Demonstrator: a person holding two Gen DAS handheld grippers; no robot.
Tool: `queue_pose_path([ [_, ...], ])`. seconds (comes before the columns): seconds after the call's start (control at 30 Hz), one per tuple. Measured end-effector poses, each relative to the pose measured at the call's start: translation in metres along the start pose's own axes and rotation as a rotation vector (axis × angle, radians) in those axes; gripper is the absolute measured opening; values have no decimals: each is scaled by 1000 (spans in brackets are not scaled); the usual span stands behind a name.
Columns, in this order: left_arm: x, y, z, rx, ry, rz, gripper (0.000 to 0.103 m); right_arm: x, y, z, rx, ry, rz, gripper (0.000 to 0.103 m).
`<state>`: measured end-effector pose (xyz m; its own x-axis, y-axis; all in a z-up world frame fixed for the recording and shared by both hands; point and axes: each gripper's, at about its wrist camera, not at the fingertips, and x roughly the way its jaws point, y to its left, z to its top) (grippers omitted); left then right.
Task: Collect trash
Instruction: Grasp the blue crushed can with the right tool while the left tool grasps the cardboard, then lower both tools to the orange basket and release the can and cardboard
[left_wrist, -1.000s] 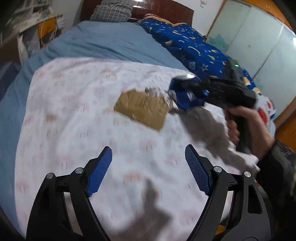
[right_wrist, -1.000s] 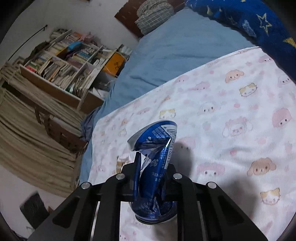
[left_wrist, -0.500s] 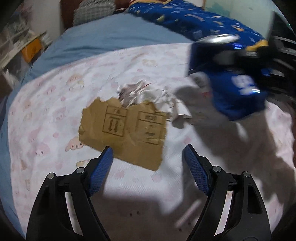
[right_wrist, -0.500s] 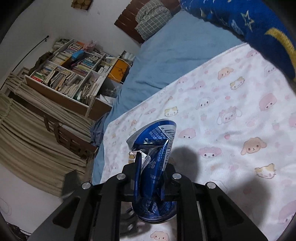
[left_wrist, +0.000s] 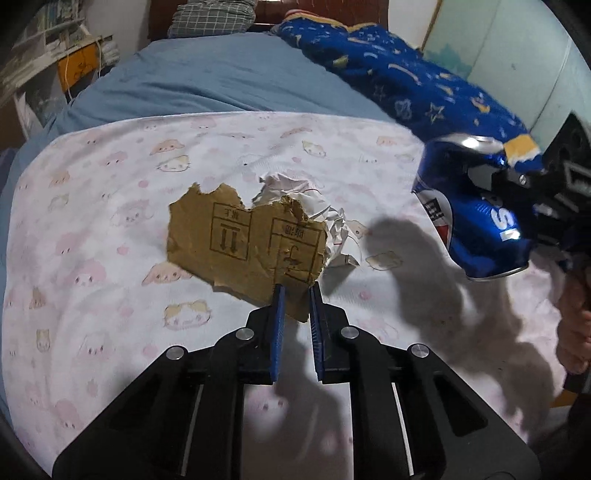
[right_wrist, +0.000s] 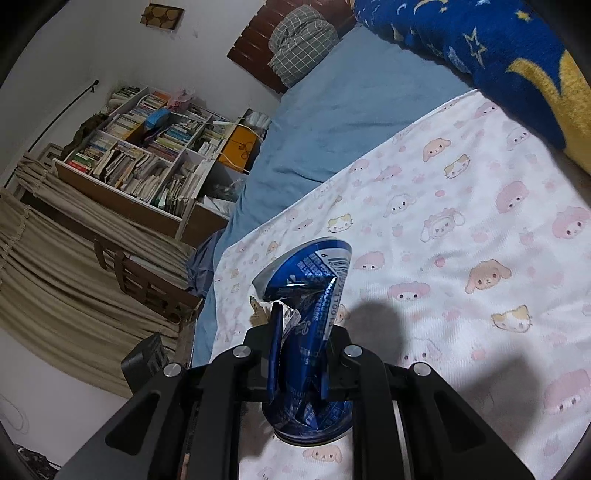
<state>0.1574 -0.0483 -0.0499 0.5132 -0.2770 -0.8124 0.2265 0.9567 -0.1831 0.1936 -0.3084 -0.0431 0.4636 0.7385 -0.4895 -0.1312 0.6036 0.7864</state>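
A torn brown cardboard piece (left_wrist: 240, 240) lies on the white animal-print sheet (left_wrist: 110, 229), partly over a crumpled white paper wad (left_wrist: 314, 210). My left gripper (left_wrist: 295, 299) points down at the cardboard's near corner. Its jaws are closing, nearly together, with that corner pinched between the blue pads (left_wrist: 279, 314). My right gripper (right_wrist: 299, 332) is shut on a crushed blue can (right_wrist: 306, 291) and holds it above the sheet. In the left wrist view the can (left_wrist: 476, 221) hangs at the right, with the right gripper (left_wrist: 546, 192) and a hand (left_wrist: 576, 325) behind it.
A blue star-print quilt (left_wrist: 406, 81) runs along the bed's right side, with a blue sheet (left_wrist: 221, 81) and a checked pillow (left_wrist: 210, 16) further back. A bookshelf (right_wrist: 147, 155), a wooden chair (right_wrist: 147, 280) and curtains stand left of the bed.
My left gripper came down and forward to the cardboard, and its wide jaws closed onto the near corner. The right gripper carried the can off to the right and upward.
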Motion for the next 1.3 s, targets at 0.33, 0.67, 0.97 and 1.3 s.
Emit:
queue_pose_path([
  [0.33, -54, 15, 2, -42, -117, -80, 2, -28, 8, -21, -3, -9, -2, 17],
  [0.67, -124, 9, -23, -32, -159, -173, 2, -64, 36, -64, -33, 1, 13, 17],
  [0.97, -216, -18, -108, 83, -21, -269, 2, -149, 104, -168, -112, 77, -28, 17],
  [1.3, -171, -36, -216, 124, 340, -297, 2, -166, 84, -336, -10, 314, -232, 17],
])
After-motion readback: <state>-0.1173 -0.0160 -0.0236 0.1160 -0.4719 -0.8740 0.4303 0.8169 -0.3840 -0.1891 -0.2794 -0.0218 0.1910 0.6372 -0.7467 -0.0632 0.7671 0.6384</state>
